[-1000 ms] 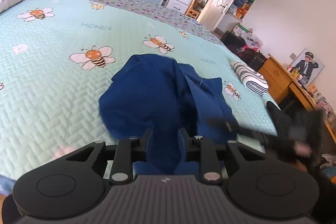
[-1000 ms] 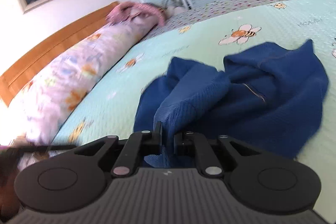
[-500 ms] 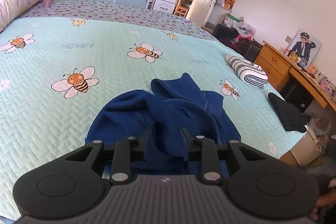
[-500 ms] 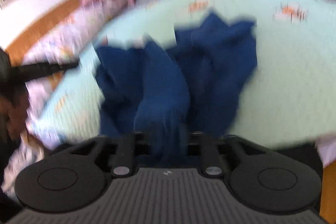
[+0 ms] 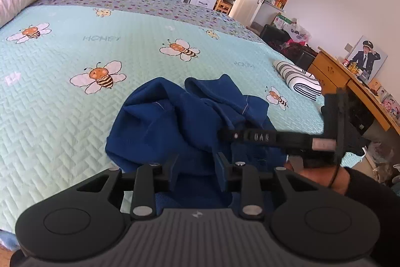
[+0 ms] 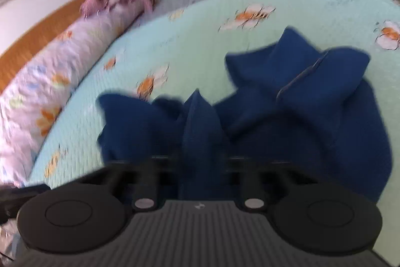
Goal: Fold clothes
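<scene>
- Left claw [image 5: 196, 173]: fingers apart, blue garment [image 5: 190, 121] bunched between, grip unclear.
- Right claw [image 6: 201, 164]: clamped on a ridge of it.
- Garment crumpled on bedspread [image 5: 75, 116].
- Risk: uneven pull twists cloth; slack left edge could slip.

Left claw [image 5: 197, 173]: fabric between fingers | blue garment [image 5: 175, 126]: crumpled, frame centre, on bed [image 5: 62, 96] | right claw [image 5: 226, 135]: enters from right

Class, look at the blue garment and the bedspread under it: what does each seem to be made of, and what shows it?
Blue garment: a soft matte knit, probably cotton; fine ribbed texture, limp folds. Bedspread: quilted fabric, likely cotton or polyester; stitched herringbone ridges, printed bees, no sheen.
</scene>
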`<state>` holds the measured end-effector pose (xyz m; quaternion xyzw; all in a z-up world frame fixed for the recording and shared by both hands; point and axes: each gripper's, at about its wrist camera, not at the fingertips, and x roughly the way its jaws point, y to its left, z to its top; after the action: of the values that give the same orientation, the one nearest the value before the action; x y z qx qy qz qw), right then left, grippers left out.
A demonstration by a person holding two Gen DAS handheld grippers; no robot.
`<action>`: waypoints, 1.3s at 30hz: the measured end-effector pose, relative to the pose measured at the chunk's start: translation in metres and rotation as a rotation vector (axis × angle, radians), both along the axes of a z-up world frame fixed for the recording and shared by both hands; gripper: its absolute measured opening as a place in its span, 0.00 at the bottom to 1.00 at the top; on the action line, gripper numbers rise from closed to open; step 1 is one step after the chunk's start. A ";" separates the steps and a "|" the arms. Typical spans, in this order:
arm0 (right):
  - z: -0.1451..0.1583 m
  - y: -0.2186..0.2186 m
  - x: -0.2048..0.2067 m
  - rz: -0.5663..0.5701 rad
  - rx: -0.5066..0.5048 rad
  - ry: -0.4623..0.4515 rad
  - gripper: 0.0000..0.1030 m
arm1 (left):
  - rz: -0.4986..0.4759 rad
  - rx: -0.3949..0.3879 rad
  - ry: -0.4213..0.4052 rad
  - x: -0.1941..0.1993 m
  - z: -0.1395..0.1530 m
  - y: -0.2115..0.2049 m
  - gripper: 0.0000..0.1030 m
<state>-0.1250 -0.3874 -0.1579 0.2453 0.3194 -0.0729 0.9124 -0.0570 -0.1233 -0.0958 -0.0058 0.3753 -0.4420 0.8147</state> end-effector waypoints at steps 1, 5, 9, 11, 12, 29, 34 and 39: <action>0.003 0.010 -0.007 0.039 -0.016 -0.018 0.16 | 0.000 -0.005 0.001 0.001 0.001 0.001 0.33; 0.012 0.039 -0.047 0.191 -0.044 -0.056 0.16 | -0.025 -0.034 -0.006 0.000 0.005 -0.007 0.37; 0.004 0.043 -0.082 0.250 -0.008 0.009 0.28 | -0.077 -0.038 -0.031 -0.004 0.010 -0.028 0.39; 0.006 0.027 -0.099 0.185 0.058 -0.015 0.39 | -0.105 -0.030 -0.049 -0.006 0.011 -0.039 0.43; 0.010 0.014 -0.106 0.129 0.096 -0.047 0.45 | -0.111 -0.021 -0.055 -0.005 0.010 -0.044 0.45; -0.032 -0.059 -0.062 -0.293 0.070 0.115 0.80 | 0.065 0.430 0.029 0.017 -0.073 -0.133 0.97; -0.040 -0.046 -0.054 -0.282 0.015 0.125 0.59 | 0.069 0.469 -0.017 0.010 -0.083 -0.144 1.00; -0.043 -0.056 -0.052 -0.319 0.043 0.125 0.21 | 0.082 0.466 -0.051 0.010 -0.078 -0.140 0.78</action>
<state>-0.1772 -0.4430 -0.2006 0.3072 0.3341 -0.2249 0.8622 -0.0475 -0.2635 -0.1738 0.1785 0.4459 -0.3100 0.8205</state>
